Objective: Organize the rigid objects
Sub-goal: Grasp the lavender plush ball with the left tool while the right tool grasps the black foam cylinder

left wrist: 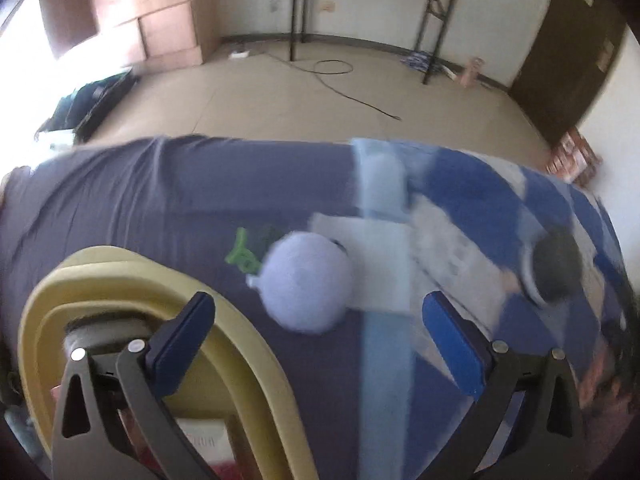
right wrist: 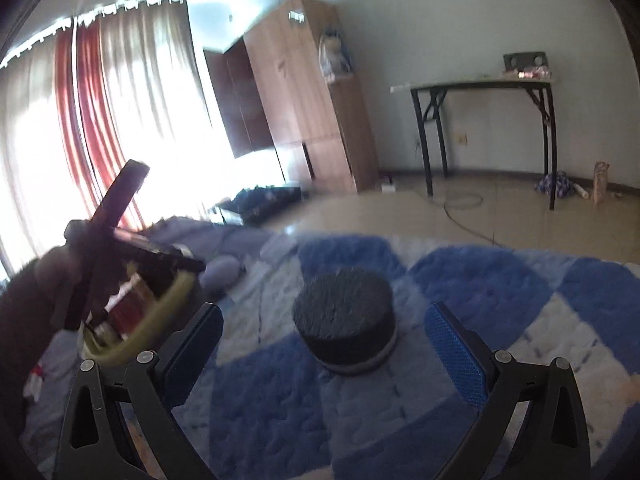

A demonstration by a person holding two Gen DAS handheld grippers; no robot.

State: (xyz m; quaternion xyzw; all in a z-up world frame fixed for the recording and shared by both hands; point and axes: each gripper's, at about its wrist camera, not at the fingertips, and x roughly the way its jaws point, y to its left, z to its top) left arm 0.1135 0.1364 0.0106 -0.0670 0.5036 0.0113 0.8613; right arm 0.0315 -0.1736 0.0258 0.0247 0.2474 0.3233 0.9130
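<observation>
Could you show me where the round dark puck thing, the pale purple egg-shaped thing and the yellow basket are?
Dark puck (right wrist: pixel 345 307): right wrist view, its fuzzy top.
Purple egg-shaped thing (left wrist: pixel 306 282): left wrist view, middle of its rounded body.
Yellow basket (left wrist: pixel 132 276): left wrist view, its far rim.

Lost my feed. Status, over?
Both grippers open, empty. Dark puck between right fingers. Lilac ball ahead of left. Path clear.

The left gripper (left wrist: pixel 318 320) has dark grey arms with shiny round screws and two blue pads (left wrist: pixel 454 350). The right gripper (right wrist: pixel 324 336) looks alike: black arms, silver screws, bumpy blue pads (right wrist: pixel 454 354).
</observation>
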